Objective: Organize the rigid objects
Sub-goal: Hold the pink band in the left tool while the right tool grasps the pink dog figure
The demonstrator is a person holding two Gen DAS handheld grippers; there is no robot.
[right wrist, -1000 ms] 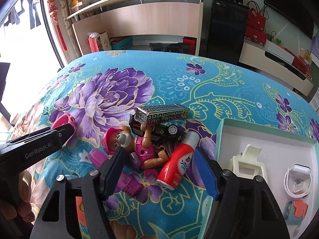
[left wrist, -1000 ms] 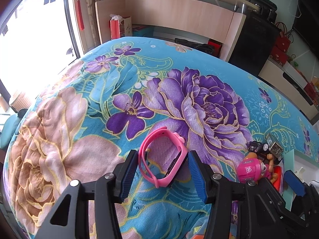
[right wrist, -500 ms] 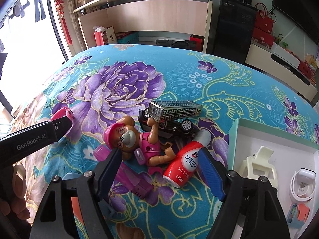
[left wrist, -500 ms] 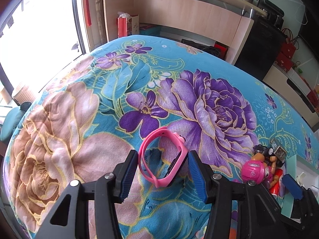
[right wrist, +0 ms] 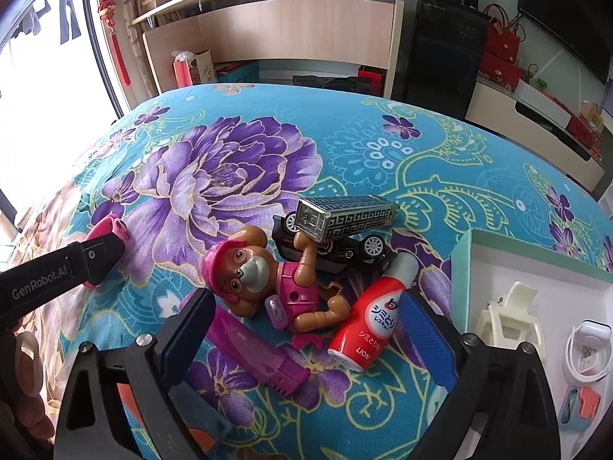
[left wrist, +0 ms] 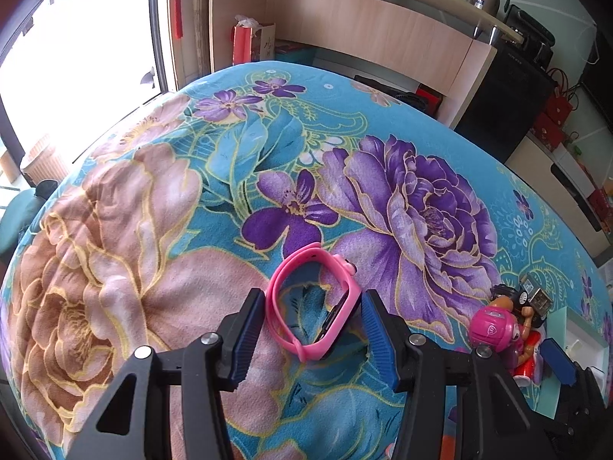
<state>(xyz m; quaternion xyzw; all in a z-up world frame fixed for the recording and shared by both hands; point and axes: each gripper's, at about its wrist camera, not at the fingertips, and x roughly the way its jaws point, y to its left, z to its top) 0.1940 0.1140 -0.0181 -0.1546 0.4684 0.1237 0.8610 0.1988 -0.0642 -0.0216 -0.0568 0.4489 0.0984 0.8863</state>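
My left gripper (left wrist: 311, 299) is shut on a pink watch (left wrist: 316, 303), its blue pads on either side of the band, held just above the flowered cloth (left wrist: 153, 230). One of its fingers (right wrist: 95, 257) and the watch (right wrist: 109, 230) also show at the left of the right wrist view. My right gripper (right wrist: 306, 299) is over a pile of toys with its jaws opening wide. Between the jaws, untouched, lie a pink dog figure (right wrist: 268, 280) and a red bottle (right wrist: 373, 326). A black toy car (right wrist: 345, 249) and a silver patterned box (right wrist: 345, 216) sit just beyond.
A magenta toy piece (right wrist: 253, 352) lies by the right gripper's left finger. A tray with a teal rim (right wrist: 465, 268) at the right holds a white hair claw (right wrist: 509, 314) and a small white device (right wrist: 586, 349). A wooden shelf unit and black cabinet stand beyond the bed.
The right gripper's jaws have spread much wider around the dog figure and bottle. The left gripper has rolled slightly, with the watch still between its pads.
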